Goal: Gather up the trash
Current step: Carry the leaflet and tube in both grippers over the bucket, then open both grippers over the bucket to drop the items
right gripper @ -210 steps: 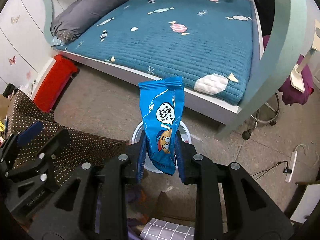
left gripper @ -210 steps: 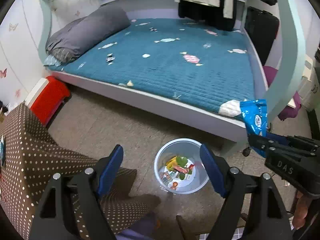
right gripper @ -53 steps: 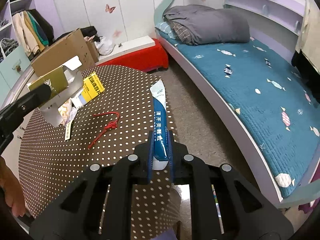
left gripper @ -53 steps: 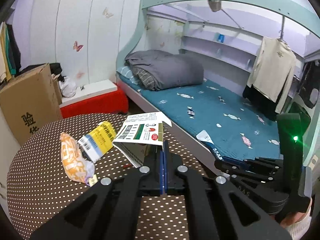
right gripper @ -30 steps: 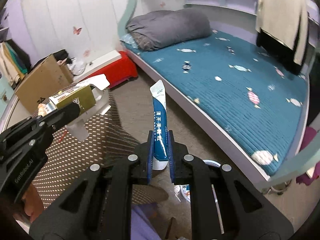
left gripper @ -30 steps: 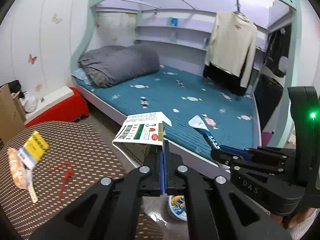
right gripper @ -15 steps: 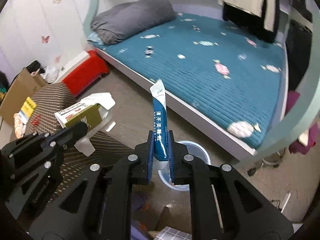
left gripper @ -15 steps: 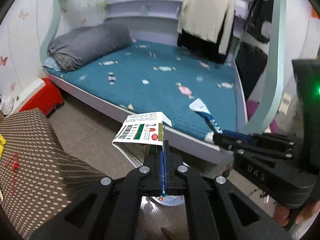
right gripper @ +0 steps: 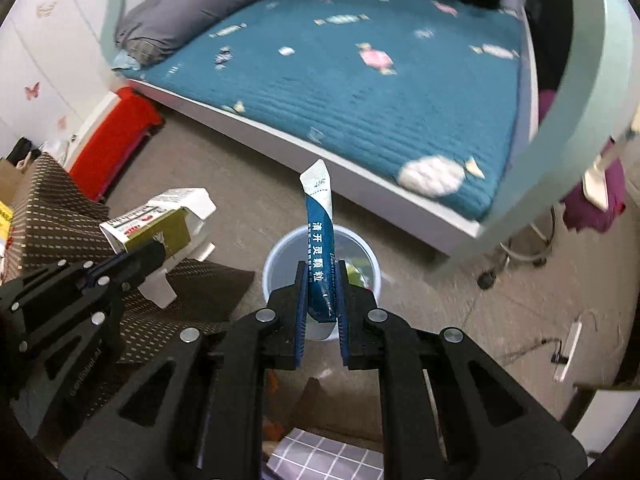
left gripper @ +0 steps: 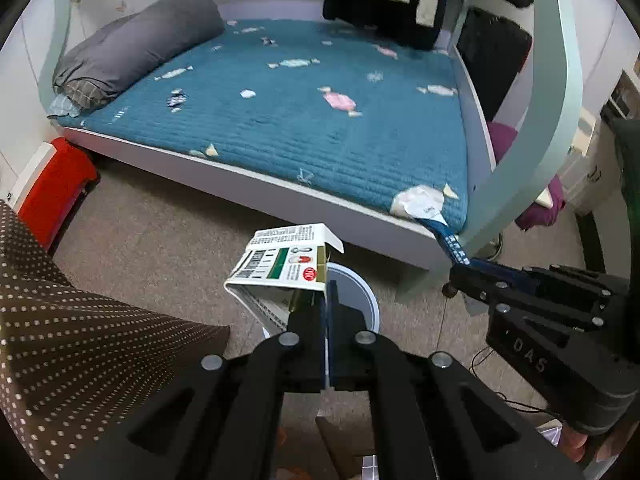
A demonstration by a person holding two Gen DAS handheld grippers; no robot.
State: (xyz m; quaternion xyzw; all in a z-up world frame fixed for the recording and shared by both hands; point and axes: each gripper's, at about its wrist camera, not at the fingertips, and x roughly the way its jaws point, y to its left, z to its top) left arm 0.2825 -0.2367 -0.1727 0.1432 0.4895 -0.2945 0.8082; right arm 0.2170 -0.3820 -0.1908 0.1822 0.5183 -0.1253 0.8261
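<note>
My left gripper (left gripper: 326,292) is shut on the flap of an opened white and green cardboard box (left gripper: 280,260), which hangs above the pale blue bin (left gripper: 360,292) on the floor. My right gripper (right gripper: 322,280) is shut on a blue and white sachet (right gripper: 320,248) that stands upright between its pads, right over the same bin (right gripper: 280,256). In the left wrist view the right gripper (left gripper: 460,272) sits at the right with the sachet (left gripper: 444,232) sticking out. The right wrist view shows the left gripper (right gripper: 160,252) at the left with the box (right gripper: 156,220).
A bed with a teal quilt (left gripper: 300,112) and a grey pillow (left gripper: 136,48) fills the back. The brown dotted tablecloth (left gripper: 80,336) hangs at the left, near a red stool (left gripper: 52,184). A mint bed post (left gripper: 532,140) and a power strip (right gripper: 568,348) are at the right.
Both grippers have swung away from the table and dropped toward the floor. The bin has come into view under the box and the sachet. Both grips are unchanged.
</note>
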